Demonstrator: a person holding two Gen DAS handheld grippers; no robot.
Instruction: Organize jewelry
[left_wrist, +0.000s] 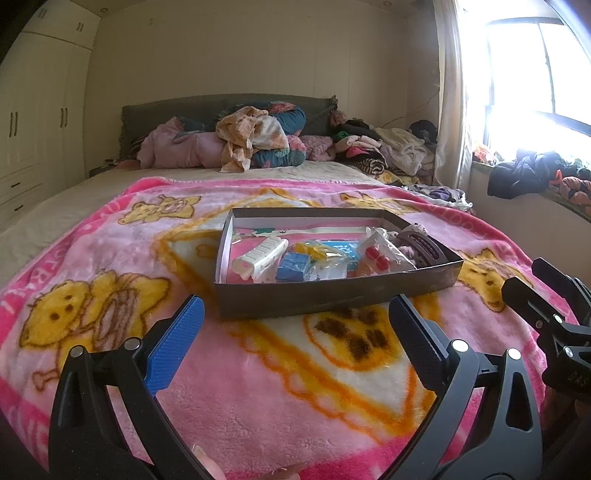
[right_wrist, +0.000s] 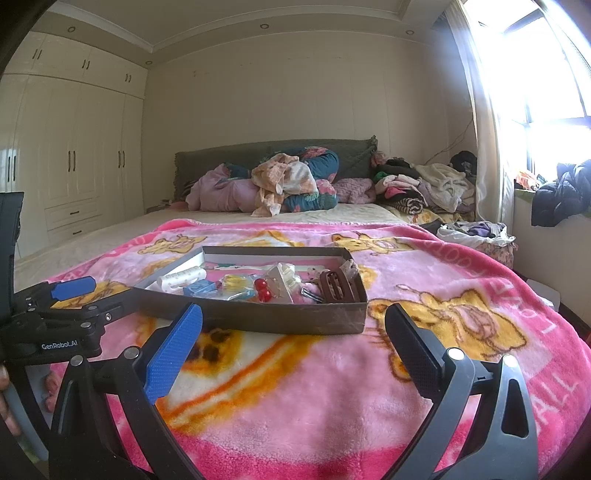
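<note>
My left gripper hangs over the pink blanket, its jaws spread wide and holding nothing. My right gripper is beside it, also spread wide and empty. Both stay a little before the near wall of the dark shallow box, not touching it.

The box lies flat on the blanket in the middle of the bed. Inside it, at the left, I see a white hair clip. Next to it is a blue small block, then some yellow and clear packets. More to the right are two red beads on a clear card, and at the right end a brown hair clip. Some small pieces near the brown clip are perhaps hairpins, but the view there is too unclear to say.

At the head of the bed is a heap of clothes.
</note>
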